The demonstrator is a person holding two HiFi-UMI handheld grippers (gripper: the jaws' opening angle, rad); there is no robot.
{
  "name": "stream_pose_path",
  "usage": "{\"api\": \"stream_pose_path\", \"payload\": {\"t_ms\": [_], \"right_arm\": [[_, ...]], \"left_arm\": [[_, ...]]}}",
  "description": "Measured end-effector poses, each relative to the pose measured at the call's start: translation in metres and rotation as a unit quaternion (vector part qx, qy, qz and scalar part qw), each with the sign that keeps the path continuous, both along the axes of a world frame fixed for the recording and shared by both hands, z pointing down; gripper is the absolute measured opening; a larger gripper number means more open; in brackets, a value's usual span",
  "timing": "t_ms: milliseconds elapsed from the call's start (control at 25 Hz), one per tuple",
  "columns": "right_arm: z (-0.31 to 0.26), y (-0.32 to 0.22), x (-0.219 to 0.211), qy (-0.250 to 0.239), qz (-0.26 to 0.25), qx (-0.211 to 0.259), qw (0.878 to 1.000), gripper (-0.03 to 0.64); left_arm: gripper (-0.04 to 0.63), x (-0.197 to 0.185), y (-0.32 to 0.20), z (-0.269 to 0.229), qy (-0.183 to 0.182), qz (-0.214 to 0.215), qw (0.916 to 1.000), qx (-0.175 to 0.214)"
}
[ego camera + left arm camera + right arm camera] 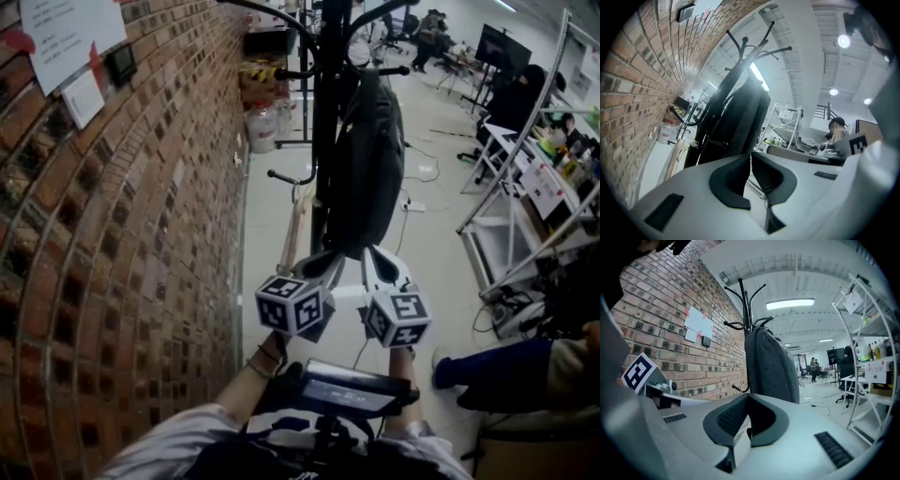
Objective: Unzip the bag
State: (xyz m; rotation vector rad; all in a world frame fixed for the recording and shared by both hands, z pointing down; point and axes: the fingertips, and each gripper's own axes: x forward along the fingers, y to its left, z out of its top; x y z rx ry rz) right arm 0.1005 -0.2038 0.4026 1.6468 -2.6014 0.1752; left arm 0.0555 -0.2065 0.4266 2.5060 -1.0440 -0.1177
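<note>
**Bag (366, 159) hanging off stand, both grippers clenched and empty below it**

Bag: dark grey, slung from the hooks of a black coat stand (328, 94). It sits straight ahead of both sets of jaws and above them. It hangs free, so I judge one gripper will have to steady the fabric while the other pulls the slider.

Left gripper (330, 259): jaws pressed together, with nothing between the pads. In its own view the bag's dark side fills the space just past the tips.

Right gripper (377, 253): also clenched and empty. The bag's broad grey panel rises directly beyond its jaws. The two grippers sit side by side, close under the bag's lower end. This reads as a ready stance before the reach.

Brick wall (122, 234): runs along the left gripper's outer side. Metal shelving (525, 197) stands well off to the right gripper's outer side.

Hard to make out:
- I can find no zip line or pull tab in any view, as the fabric is too dark and evenly coloured.
- From the head view I can't tell whether the tips touch the bag's bottom edge or stop just short.
- The strap loop over the hooks is lost against the stand.
- The base of the stand is hidden behind the grippers.
</note>
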Motion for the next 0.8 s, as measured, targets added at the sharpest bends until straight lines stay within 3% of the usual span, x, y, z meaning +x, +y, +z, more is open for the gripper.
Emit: {"api": "stream_pose_path", "payload": {"t_ms": [800], "right_arm": [[0.013, 0.020, -0.008, -0.008, -0.013, -0.011, 1.000, -0.012]], "left_arm": [[0.003, -0.001, 0.015, 0.002, 0.007, -0.017, 0.9997, 0.017]]}}
